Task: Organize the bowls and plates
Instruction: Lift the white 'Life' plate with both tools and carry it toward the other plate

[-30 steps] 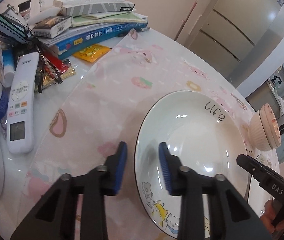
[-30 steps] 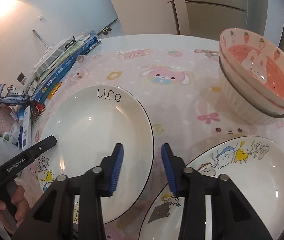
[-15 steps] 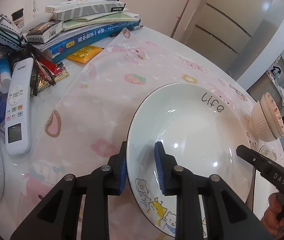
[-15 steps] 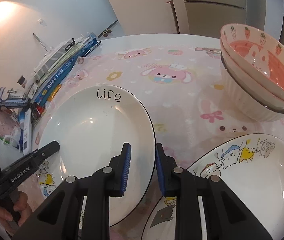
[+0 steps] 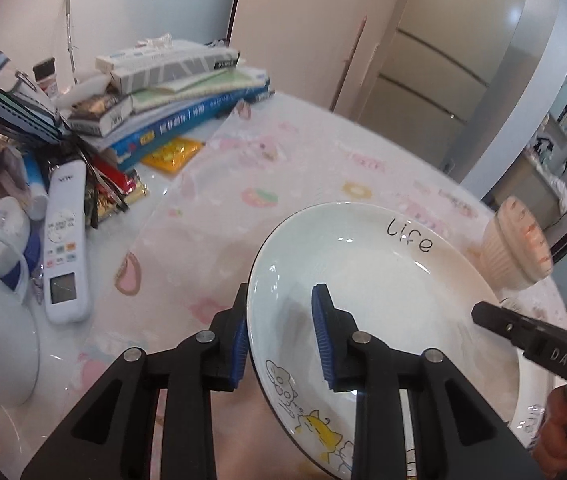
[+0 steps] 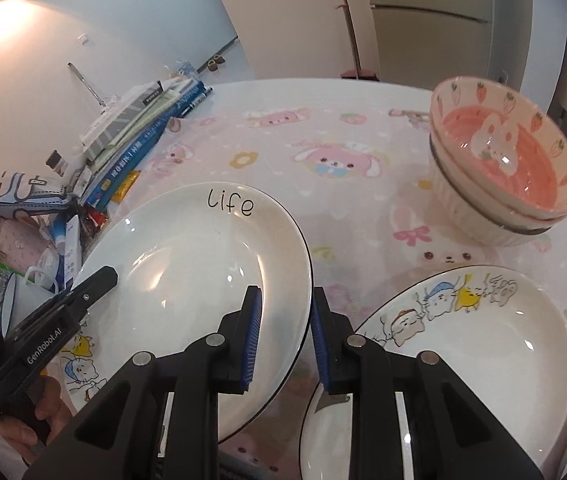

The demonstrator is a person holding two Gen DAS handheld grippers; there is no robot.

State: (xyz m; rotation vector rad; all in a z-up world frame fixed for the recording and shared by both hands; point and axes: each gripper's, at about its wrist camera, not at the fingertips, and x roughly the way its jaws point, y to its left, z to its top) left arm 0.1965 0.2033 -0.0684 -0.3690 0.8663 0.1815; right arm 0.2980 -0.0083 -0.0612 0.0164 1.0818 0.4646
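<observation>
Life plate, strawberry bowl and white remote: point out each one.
Life plate (image 6: 187, 280), right wrist view, on its bare white centre.
Strawberry bowl (image 6: 523, 168), right wrist view, on its pink inside, right of the rabbit.
White remote (image 5: 65, 240), left wrist view, on its button face.

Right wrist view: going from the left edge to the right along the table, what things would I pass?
Stack of books and boxes → white plate with "life" written on it → white plate with cartoon cats on its rim, with the stacked pink strawberry bowls beyond it.
</observation>
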